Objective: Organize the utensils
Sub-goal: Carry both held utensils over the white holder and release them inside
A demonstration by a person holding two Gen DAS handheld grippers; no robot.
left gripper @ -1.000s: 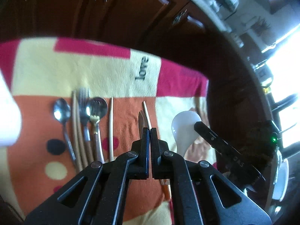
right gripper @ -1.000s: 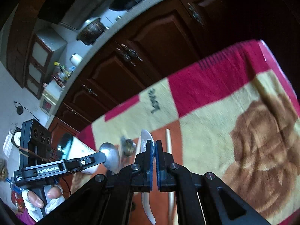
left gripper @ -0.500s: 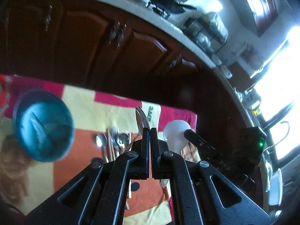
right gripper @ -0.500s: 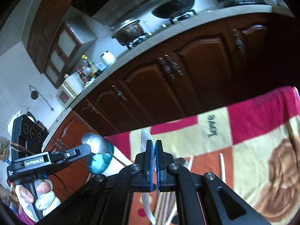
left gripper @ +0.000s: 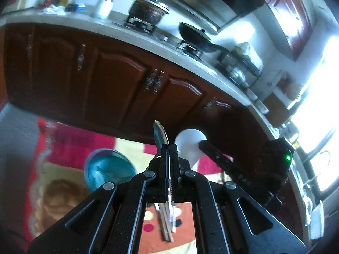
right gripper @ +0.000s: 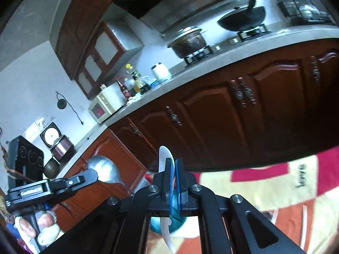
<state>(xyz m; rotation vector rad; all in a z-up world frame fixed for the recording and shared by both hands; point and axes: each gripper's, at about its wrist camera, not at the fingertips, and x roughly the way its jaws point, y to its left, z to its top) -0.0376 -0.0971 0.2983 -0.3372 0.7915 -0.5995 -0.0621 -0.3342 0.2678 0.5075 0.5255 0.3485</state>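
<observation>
Cup and spoons form the relation on which the coming move is judged to turn: a teal cup stands on the towel, low and to the left of the left gripper, and directly below and behind the right gripper in the right wrist view. A metal spoon is clamped between the closed jaws of the left gripper, its bowl raised past the fingertips and its long axis running roughly along the fingers. A white plastic spoon is pinched in the closed blue-padded jaws of the right gripper, bowl upward, its curved handle trailing down below the jaws. Both spoons are held clear of the towel, well above the cup. The left gripper appears the nearer to the cup's mouth, though this cannot be settled from the blurred frames. For a drop into the cup, each spoon would probably have to be brought over the opening and tipped handle-down.

Other utensils, pale chopsticks among them, lie side by side on the orange patch of the towel under the left gripper. The towel is checked in red, cream and orange and carries the word "love". Behind it, dark wooden cabinet doors are seen under a grey countertop with a pot and a wok on a stove.
</observation>
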